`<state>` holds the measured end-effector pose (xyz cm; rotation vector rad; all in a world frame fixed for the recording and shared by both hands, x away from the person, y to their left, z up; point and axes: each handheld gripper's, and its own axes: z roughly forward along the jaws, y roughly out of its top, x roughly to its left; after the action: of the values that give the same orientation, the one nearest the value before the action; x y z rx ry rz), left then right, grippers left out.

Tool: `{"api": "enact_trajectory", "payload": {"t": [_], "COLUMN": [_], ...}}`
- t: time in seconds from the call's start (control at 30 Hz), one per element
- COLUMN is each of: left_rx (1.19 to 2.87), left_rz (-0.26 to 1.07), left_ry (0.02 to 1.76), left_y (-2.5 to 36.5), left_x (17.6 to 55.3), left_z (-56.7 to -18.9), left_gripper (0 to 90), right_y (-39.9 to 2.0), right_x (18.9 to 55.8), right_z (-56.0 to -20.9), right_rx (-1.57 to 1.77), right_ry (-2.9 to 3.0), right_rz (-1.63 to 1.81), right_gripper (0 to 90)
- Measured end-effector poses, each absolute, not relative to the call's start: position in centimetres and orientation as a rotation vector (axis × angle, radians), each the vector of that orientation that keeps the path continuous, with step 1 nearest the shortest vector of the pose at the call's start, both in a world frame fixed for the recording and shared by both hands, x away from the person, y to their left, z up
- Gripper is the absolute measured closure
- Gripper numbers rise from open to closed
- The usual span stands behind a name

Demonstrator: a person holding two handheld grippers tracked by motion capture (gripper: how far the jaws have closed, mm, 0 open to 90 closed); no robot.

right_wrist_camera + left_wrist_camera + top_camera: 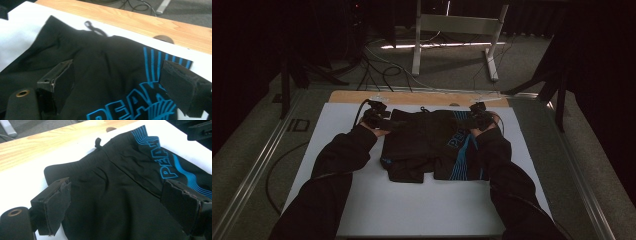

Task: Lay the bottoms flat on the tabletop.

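Note:
A pair of black shorts (427,145) with blue stripes and lettering lies flat on a white board (412,205), its waistband toward the far edge. My left gripper (391,122) is at the waistband's left corner and my right gripper (470,120) at its right corner. In the left gripper view the jaws (117,187) stand wide apart just above the black cloth (120,202), pressing on nothing. The right gripper (118,67) is likewise open over the printed part of the shorts (105,75). A drawstring loop (97,142) pokes out of the waistband.
The white board rests on a wooden tabletop (352,96) whose bare strip shows along the far edge. Beyond it stand a white metal frame (457,25) and loose cables (377,70) on the floor. A metal rail (257,160) runs along the left side.

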<state>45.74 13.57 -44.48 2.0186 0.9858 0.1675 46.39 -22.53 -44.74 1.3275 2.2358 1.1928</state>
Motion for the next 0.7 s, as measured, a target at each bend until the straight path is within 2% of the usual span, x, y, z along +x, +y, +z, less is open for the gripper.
{"api": "enact_trajectory", "payload": {"t": [0.3,0.37,0.6,0.7], "left_rx": [2.029,2.032,2.028,2.019], "left_rz": [0.149,0.144,0.115,0.11], "left_ry": [0.9,0.859,0.793,0.769], "left_y": [14.3,14.8,16.0,16.4], "left_x": [42.9,41.4,37.8,36.1], "left_z": [-43.9,-43.8,-43.9,-44.2], "left_gripper": [11.8,14.3,16.2,19.7], "right_y": [-20.7,-20.2,-18.6,-17.1], "right_x": [42.8,40.6,37.5,35.6], "right_z": [-43.8,-43.8,-44.3,-45.0], "right_rx": [1.201,1.147,1.068,1.011], "right_ry": [2.275,2.293,2.376,2.424], "right_rz": [1.282,1.376,1.382,1.375], "right_gripper": [14.1,14.2,14.8,22.7]}}
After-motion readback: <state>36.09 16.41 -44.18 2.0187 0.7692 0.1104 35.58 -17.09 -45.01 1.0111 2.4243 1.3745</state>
